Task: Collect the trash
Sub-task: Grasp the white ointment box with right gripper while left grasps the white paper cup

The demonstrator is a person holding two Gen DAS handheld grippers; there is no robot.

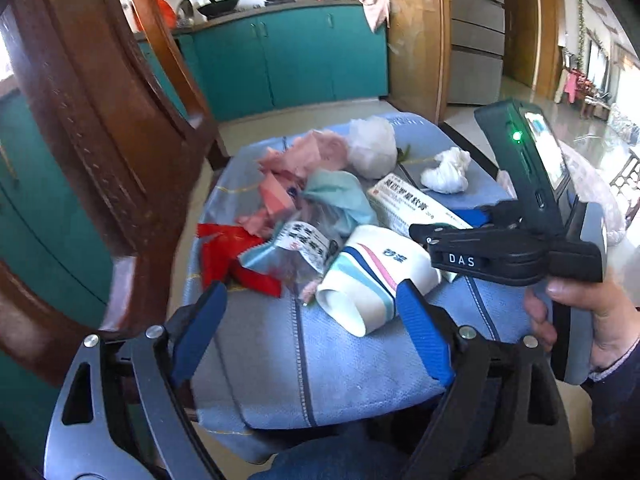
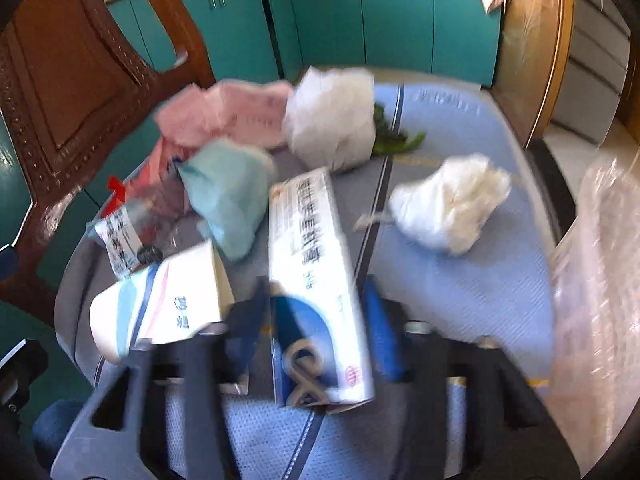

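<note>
Straddling the long white ointment box point(image 2: 316, 280), your right gripper point(image 2: 316, 320) has a blue finger along each long side; motion blur hides whether the pads press it, so grip cannot be told. Box lies flat on the blue cloth point(image 2: 460, 300), one end toward the camera. Your left gripper point(image 1: 308, 328) stands wide apart, nothing between the jaws, its right finger point(image 1: 424, 332) just beside the striped paper cup point(image 1: 372, 276) lying on its side. Beyond: printed plastic wrapper point(image 1: 296, 248), red scrap point(image 1: 224, 252), teal paper point(image 2: 228, 196), pink paper point(image 2: 228, 116), white bag bundle point(image 2: 332, 116), and a crumpled white tissue point(image 2: 448, 204) apart to the right. Wooden chair point(image 1: 92, 128) on the left
</note>
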